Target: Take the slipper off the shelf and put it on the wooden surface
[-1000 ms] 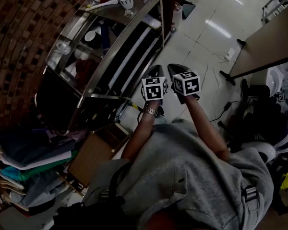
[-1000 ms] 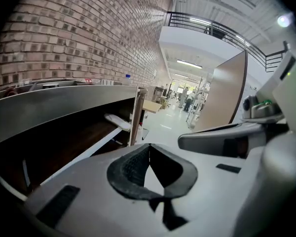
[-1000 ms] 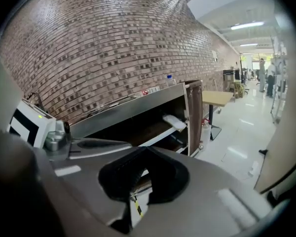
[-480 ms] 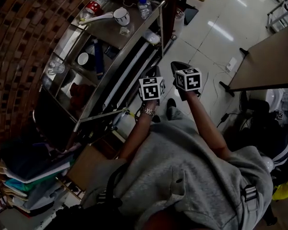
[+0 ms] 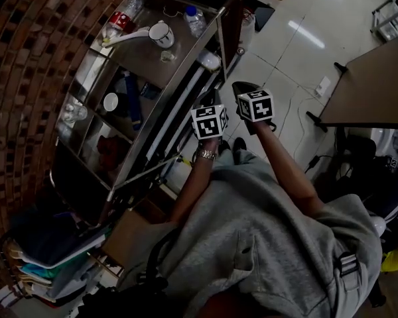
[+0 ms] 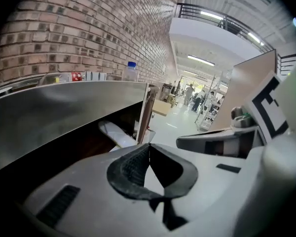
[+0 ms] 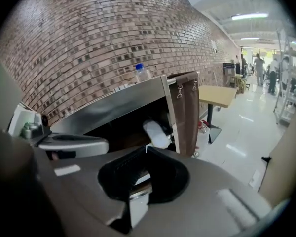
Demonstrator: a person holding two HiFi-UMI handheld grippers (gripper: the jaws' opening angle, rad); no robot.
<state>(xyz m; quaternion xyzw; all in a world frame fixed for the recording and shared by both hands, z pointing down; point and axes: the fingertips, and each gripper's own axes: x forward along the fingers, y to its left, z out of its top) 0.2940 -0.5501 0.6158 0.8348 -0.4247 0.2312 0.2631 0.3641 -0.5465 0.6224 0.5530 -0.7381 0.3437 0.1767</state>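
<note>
Slipper [image 7: 155, 132]: white, on lower tier of metal shelf [image 7: 118, 107], under top tier, at shelf end by brown end panel [image 7: 186, 112].
Long axis seems to run across shelf depth, near end toward shelf front edge; toe or heel unclear.
Left tool [image 6: 148, 146], right tool [image 7: 146, 149]: both pinched closed, empty, just before shelf front.
Risks: reaching in unopened shoves slipper deeper into shelf; tool clips top-tier edge and topples bottle [image 7: 143, 73] on shelf top; shallow pinch lets soft slipper drop.

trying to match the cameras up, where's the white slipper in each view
Head view: white slipper upper middle, at the right end of the metal shelf, one level below the top.
Left gripper view: the slipper left of centre, in the dark opening under the shelf top.
Right gripper view: the slipper near centre, in that same opening.
Shared landmark: blue-capped bottle on the shelf top.
</note>
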